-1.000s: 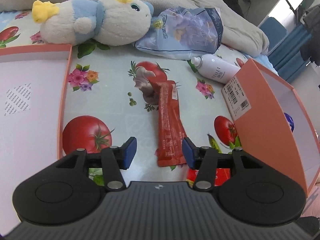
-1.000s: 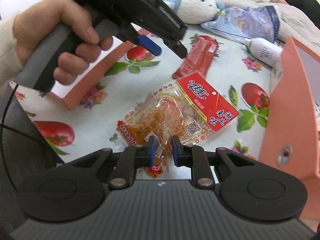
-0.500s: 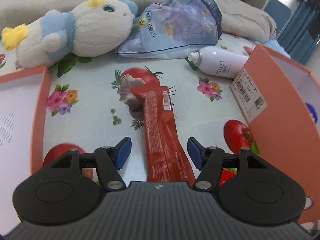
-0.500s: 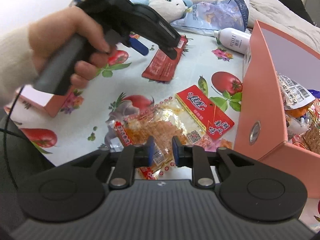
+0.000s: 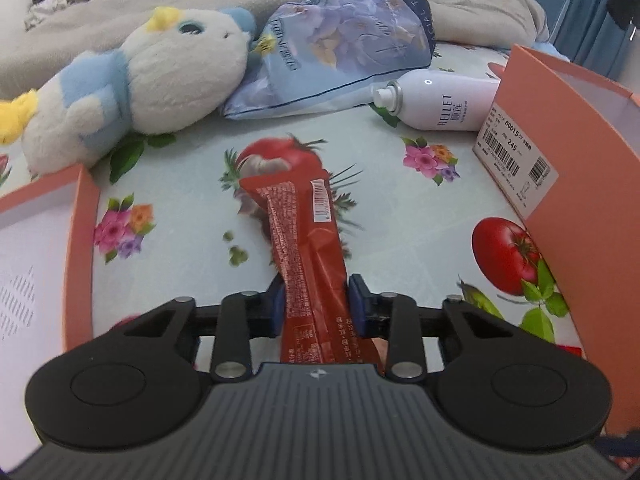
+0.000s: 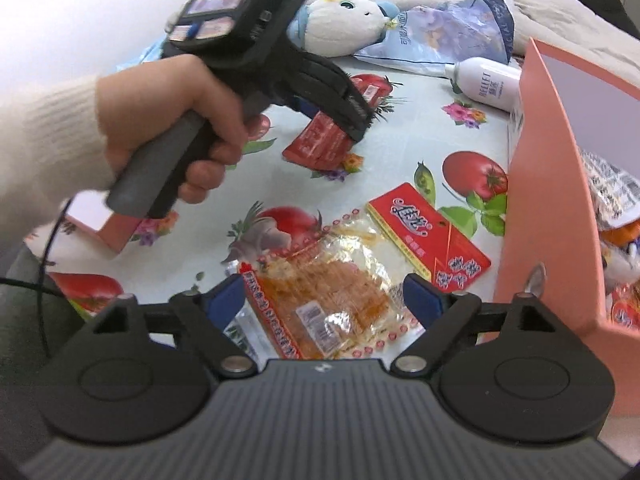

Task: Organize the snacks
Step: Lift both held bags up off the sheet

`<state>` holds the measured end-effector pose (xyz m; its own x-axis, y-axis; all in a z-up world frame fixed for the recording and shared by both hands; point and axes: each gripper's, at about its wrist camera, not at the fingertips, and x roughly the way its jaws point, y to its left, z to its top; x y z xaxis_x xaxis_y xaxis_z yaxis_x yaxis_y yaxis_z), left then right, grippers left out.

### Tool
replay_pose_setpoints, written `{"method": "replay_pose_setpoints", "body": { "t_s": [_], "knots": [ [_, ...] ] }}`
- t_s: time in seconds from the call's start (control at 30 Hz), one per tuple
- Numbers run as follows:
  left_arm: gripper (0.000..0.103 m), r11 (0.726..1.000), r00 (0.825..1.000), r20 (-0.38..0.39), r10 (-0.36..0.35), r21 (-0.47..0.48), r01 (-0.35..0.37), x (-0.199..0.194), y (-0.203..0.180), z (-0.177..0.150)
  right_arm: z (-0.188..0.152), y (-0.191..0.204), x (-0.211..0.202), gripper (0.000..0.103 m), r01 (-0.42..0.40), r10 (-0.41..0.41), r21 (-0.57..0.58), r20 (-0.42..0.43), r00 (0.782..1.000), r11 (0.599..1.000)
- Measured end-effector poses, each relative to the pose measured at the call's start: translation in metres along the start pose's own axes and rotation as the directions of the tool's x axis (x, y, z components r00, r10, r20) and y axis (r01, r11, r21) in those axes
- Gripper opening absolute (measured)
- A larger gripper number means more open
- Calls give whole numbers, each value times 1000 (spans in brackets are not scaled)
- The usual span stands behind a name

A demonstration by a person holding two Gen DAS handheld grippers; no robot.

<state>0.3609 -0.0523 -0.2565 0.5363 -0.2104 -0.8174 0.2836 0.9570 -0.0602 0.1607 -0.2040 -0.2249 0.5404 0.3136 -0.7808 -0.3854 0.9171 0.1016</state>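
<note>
two hand-held grippers over snack packets on a tomato-print tablecloth (image 5: 400, 208).
the left gripper (image 5: 316, 304) is closing on a long red snack packet (image 5: 308, 248); the right gripper (image 6: 324, 300) is opening, fingers spread around a clear dried-snack packet (image 6: 328, 292). beyond, an orange box (image 6: 544, 184) is seen.

A white and blue plush toy (image 5: 152, 80) is lying on its side at the far edge of the tablecloth (image 5: 400, 216), which is showing a print of tomatoes and flowers. Just beside its head, a pale blue printed bag (image 5: 344, 52) is leaning against the grey blanket (image 5: 120, 12) — the two look to be touching. A white spray bottle (image 5: 436, 104) is lying flat in front of the bag, its nozzle pointing toward the toy. Blue curtains (image 5: 588, 12) are hanging at the far right.
</note>
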Motion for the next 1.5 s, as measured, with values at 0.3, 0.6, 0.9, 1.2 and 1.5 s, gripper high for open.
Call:
{"method": "replay_pose_setpoints", "body": {
  "t_s": [0.3,0.6,0.9,1.2,1.5],
  "knots": [
    [31,997,1000,-11,-18,-81,17,-39,32,-39,8,4,16,87,10,-10,-22,-12,1000,1000],
    [31,990,999,-28,-31,-140,27,-75,43,-75,-3,5,32,89,4,-4,5,-53,999,1000],
    [31,984,998,-22,-55,-172,51,-95,39,-94,1,15,29,57,-7,8,20,-62,998,1000],
    [31,984,998,16,-52,-170,54,-128,34,-97,5,30,14,38,34,-34,5,-40,999,999],
    [31,980,998,54,-39,-192,49,-155,36,-88,19,23,-21,38,37,-39,78,29,999,996]
  ]
}}
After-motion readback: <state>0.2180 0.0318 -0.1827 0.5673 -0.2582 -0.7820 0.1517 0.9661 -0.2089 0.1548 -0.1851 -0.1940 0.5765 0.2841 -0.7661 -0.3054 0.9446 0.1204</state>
